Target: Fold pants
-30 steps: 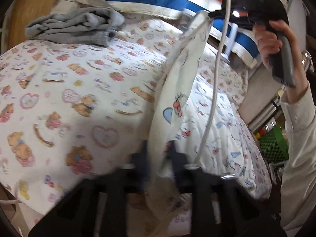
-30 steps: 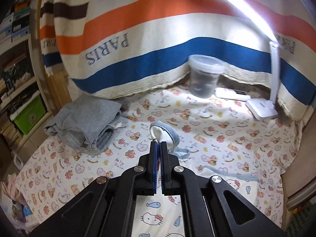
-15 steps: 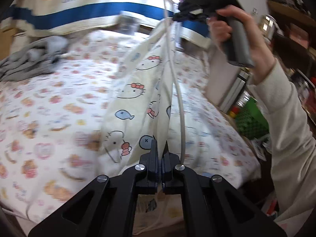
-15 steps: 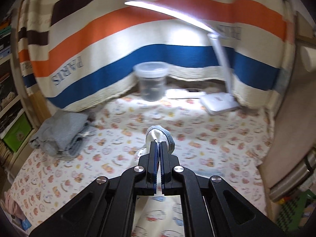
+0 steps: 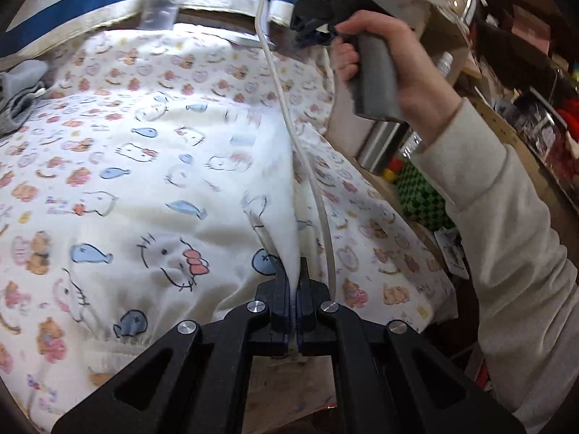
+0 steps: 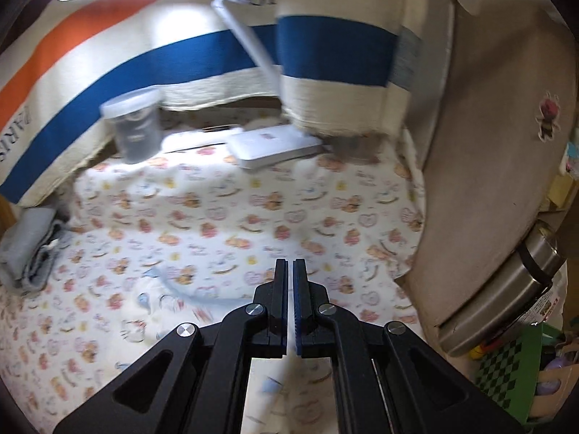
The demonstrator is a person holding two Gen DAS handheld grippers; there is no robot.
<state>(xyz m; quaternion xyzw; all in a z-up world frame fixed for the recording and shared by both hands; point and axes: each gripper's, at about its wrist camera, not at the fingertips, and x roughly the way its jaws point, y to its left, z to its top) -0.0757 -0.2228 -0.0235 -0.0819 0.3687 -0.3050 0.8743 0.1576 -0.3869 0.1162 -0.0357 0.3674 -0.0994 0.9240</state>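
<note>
Your left gripper (image 5: 294,278) is clamped on a fold of the pants (image 5: 152,195); the cream cloth rises straight out of the closed pads and fans away from them. From that pinch the garment spreads left and forward across the printed bedsheet (image 5: 119,72), most of its cat-and-fish pattern lying flat, a gathered hem nearest you at the lower left.

Your right gripper (image 6: 289,282) also shows its pads together in its own view, but whether cloth is between them cannot be told there: only blurred pale fabric passes beneath the frame. In the left view your right hand (image 5: 394,68) holds its tool high and beyond the left gripper, to its right.

Judgement: the held edge runs as a taut ridge from the left pinch up toward the right tool. The fold likely turns on laying that line down evenly over the flat part.

Farther off sit the folded grey garment (image 6: 29,246), the lidded jar (image 6: 135,126) and the desk lamp (image 6: 271,144).
</note>
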